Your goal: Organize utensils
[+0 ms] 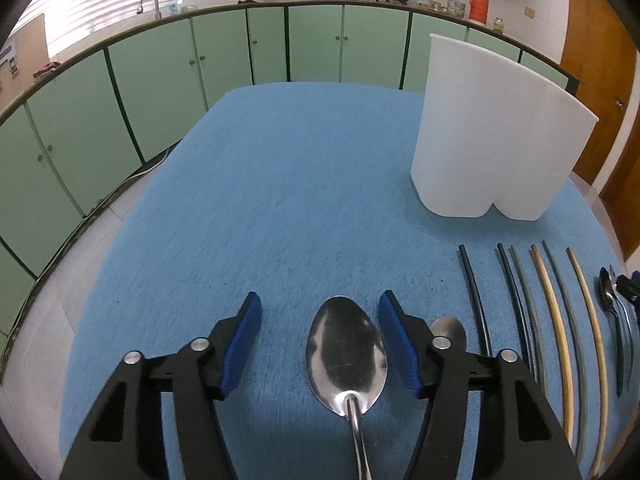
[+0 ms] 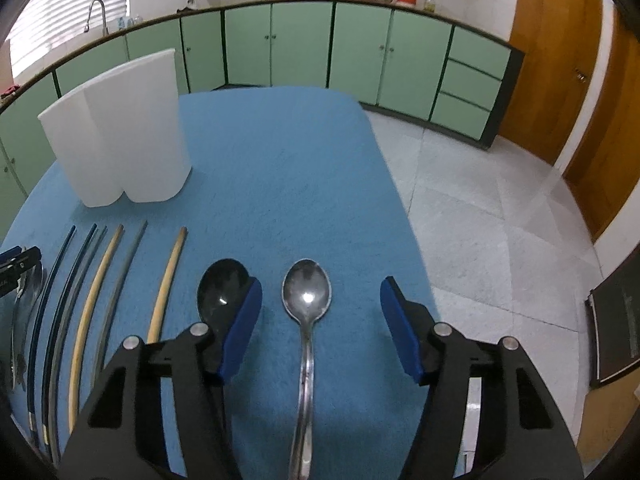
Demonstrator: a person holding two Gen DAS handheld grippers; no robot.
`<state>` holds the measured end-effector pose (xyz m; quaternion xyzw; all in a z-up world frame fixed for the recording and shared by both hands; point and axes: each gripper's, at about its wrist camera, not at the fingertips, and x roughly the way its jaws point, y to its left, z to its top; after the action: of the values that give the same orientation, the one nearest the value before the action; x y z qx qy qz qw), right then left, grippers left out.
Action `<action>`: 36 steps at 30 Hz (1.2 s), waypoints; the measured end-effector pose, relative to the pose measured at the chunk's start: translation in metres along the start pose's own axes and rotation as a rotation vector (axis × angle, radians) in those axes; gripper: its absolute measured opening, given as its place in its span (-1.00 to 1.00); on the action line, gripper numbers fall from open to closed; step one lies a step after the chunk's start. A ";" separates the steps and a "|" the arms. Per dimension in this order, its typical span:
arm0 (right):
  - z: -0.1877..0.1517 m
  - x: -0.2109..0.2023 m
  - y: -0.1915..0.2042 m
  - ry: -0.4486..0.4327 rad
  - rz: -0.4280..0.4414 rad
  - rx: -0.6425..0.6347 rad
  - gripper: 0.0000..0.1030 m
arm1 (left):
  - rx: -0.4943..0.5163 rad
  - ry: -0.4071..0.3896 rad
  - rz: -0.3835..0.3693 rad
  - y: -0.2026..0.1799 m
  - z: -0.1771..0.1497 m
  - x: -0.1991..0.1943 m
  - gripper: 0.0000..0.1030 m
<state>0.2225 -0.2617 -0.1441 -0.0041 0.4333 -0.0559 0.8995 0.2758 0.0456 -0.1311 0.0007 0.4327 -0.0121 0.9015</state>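
Left gripper jaws apart, straddling the large spoon at lower centre, handle running down-frame along the fingers. Right gripper likewise apart over the small spoon. White holder upper right.

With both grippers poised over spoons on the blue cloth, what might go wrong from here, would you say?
1. The left gripper straddles a large spoon, but a smaller spoon lies right beside its outer finger and may get nudged.
2. The right gripper frames a spoon while its inner finger overlaps a dark spoon, which it might snag.
3. Flat handles on soft blue cloth may slip from the pads.
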 end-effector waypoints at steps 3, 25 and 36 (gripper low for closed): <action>0.000 0.006 0.000 0.027 0.009 0.003 0.04 | 0.006 -0.001 -0.015 0.001 0.004 0.003 -0.08; -0.014 -0.057 -0.012 -0.165 0.186 0.020 -0.47 | -0.009 -0.203 -0.110 0.004 -0.022 -0.046 -0.40; 0.006 -0.116 -0.005 -0.358 0.263 0.000 -0.47 | -0.046 -0.415 -0.139 0.022 -0.026 -0.110 -0.49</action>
<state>0.1548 -0.2546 -0.0502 0.0425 0.2637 0.0637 0.9616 0.1875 0.0703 -0.0616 -0.0523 0.2369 -0.0640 0.9680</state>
